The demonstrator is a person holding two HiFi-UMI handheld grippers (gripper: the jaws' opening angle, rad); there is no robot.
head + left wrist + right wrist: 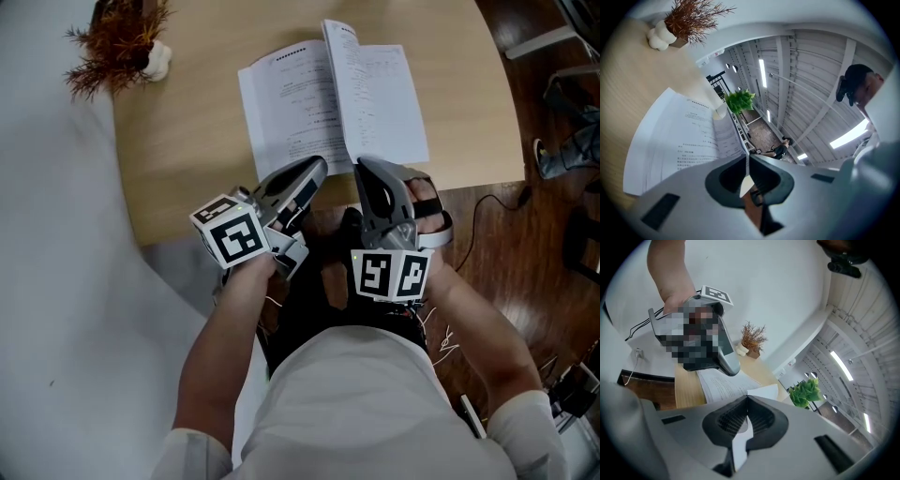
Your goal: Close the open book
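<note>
An open book with printed white pages lies on the light wooden table, its near edge close to the table's front edge. The right-hand half stands a little raised along the middle fold. My left gripper is shut and empty, its tip over the near edge of the left page. My right gripper is shut too, its tip at the near end of the fold. The raised page corner shows just beyond the right gripper. The left gripper shows beside it, above the left page.
A dried brown plant in a white pot stands at the table's far left corner. A white wall curves along the left. Dark wooden floor with a black cable lies to the right. The person's body is against the table's front edge.
</note>
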